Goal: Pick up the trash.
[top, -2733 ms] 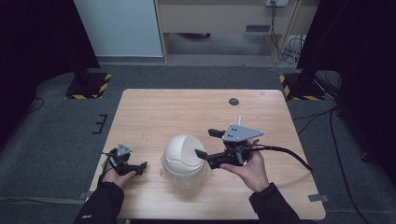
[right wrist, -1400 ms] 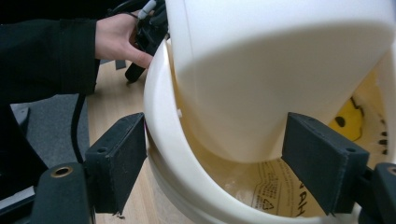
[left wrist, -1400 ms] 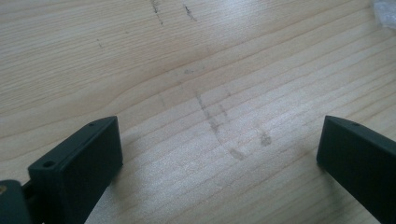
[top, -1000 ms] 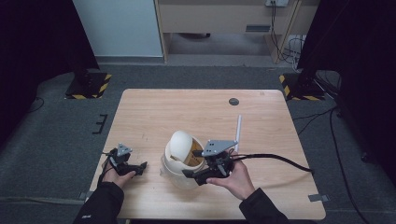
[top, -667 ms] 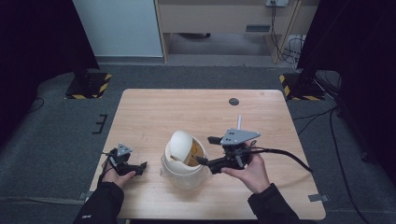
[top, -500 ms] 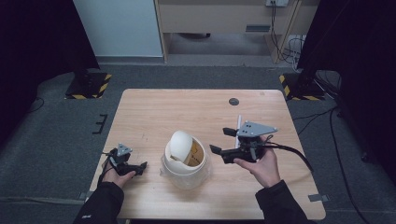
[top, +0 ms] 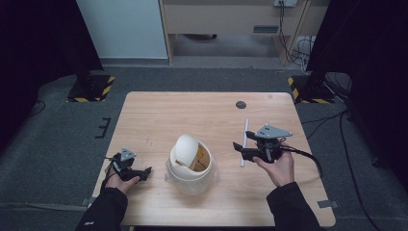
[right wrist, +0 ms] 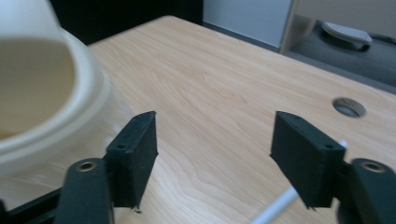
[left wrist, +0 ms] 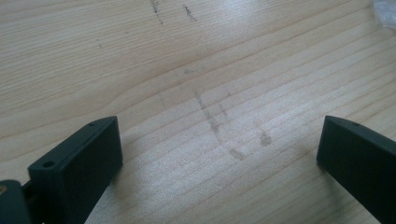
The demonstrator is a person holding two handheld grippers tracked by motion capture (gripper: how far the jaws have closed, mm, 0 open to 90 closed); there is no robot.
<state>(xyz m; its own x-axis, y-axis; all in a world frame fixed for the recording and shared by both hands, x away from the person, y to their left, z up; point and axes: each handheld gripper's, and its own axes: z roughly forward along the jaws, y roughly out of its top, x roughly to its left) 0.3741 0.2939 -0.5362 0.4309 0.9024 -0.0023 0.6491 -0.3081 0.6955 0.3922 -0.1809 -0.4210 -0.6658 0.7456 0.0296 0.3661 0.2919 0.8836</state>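
Holding a gripper in each hand, we sit at the near edge of the tabletop (top: 159, 115). Our left gripper (top: 144, 171) lies low by the near left corner, its jaws spread wide with bare scuffed wood between them. Just right of it, toward the middle of the near edge, stands a cream container (top: 191, 166) with its domed lid (top: 185, 148) tipped up and an orange-brown inside showing; its base looks wrapped in something clear, which we cannot make out well. Our right gripper (top: 239, 148) hovers to the right of the container, a clear gap apart, jaws parted and empty, pointing left toward it. In the right gripper view the container (right wrist: 42, 102) is cut off at the left edge. A thin white stick (top: 244, 142) lies on the wood under that gripper, partly hidden by it. Beyond, the far half of the tabletop is open, with a small round hole (top: 241, 104) near the far edge.
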